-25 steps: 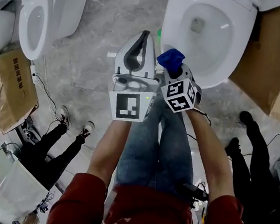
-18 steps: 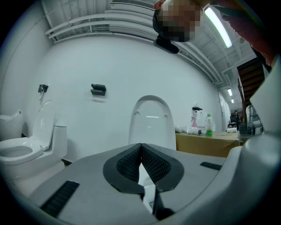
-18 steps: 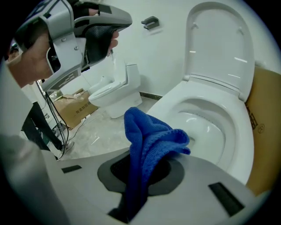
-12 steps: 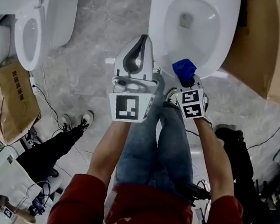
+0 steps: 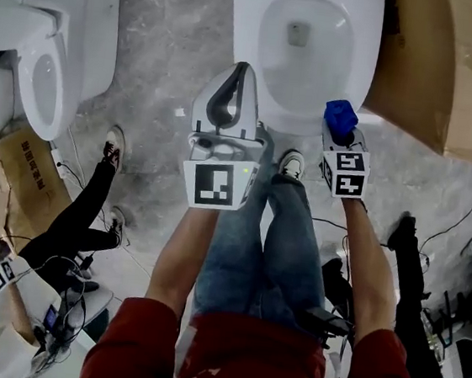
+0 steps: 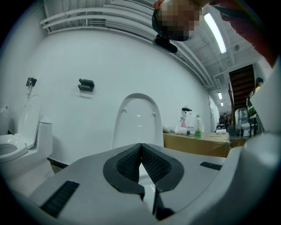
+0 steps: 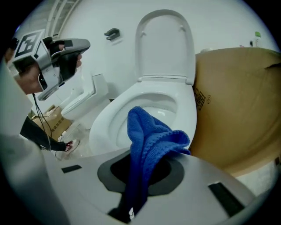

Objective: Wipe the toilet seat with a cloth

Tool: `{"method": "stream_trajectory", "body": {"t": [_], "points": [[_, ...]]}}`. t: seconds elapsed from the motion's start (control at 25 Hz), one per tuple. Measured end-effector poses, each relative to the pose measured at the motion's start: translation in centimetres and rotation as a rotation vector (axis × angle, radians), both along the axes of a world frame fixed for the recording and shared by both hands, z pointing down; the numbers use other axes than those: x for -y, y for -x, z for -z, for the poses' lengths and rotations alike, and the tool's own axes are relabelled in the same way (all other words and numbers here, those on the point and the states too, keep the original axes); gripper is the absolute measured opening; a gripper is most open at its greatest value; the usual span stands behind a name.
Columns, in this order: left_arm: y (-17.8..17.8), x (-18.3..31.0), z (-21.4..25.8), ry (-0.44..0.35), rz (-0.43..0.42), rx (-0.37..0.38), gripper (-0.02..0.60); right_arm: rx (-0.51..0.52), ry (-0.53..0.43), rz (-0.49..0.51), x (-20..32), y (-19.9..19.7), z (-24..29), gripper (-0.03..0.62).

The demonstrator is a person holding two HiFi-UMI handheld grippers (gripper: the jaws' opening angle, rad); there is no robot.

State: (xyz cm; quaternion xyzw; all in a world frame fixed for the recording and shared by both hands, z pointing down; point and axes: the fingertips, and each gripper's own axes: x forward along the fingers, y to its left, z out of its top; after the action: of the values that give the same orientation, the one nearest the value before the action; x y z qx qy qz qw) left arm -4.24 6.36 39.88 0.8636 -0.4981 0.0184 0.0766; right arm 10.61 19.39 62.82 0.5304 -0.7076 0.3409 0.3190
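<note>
Toilet seat [image 5: 250, 50]: down, lid raised, straight ahead of you; cardboard box [image 5: 427, 70] just beside it on the R. Your L claw [image 6: 141, 154]: clenched, empty, approx. level. Your R claw [image 7: 140, 173]: grasping the blue cloth [image 7: 149, 140], tilted down by the seat's front-R edge; cloth/seat contact unclear.

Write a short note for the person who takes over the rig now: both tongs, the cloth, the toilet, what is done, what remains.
Left tongs: shut, empty, held level.
Right tongs: shut on the blue cloth, pointing down at the toilet seat.
Lid is up.
Done: cloth is gripped and near the seat's front right edge; contact is not clear.
To do: wipe around the seat.
</note>
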Motion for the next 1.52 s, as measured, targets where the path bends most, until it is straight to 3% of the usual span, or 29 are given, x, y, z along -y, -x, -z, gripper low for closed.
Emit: {"method": "stream_trajectory", "body": {"t": [0.52, 0.92, 1.28, 1.52], "points": [[-1.2, 4.5, -0.9, -0.008, -0.048, 0.020, 0.017, -0.056, -0.055, -0.156, 9.4, -7.3, -0.6, 0.055], [-1.6, 7.7, -2.8, 0.046, -0.061, 0.008, 0.017, -0.064, -0.090, -0.234, 20.0, -11.9, -1.0, 0.055], [-1.7, 9.8, -3.6, 0.063, -0.080, -0.002, 0.017, -0.057, -0.136, -0.298, 28.8, -13.8, -0.6, 0.055], [-0.5, 11.2, -4.2, 0.070, -0.065, 0.002, 0.017, -0.060, -0.170, -0.367, 33.3, -12.5, -0.3, 0.055]]}}
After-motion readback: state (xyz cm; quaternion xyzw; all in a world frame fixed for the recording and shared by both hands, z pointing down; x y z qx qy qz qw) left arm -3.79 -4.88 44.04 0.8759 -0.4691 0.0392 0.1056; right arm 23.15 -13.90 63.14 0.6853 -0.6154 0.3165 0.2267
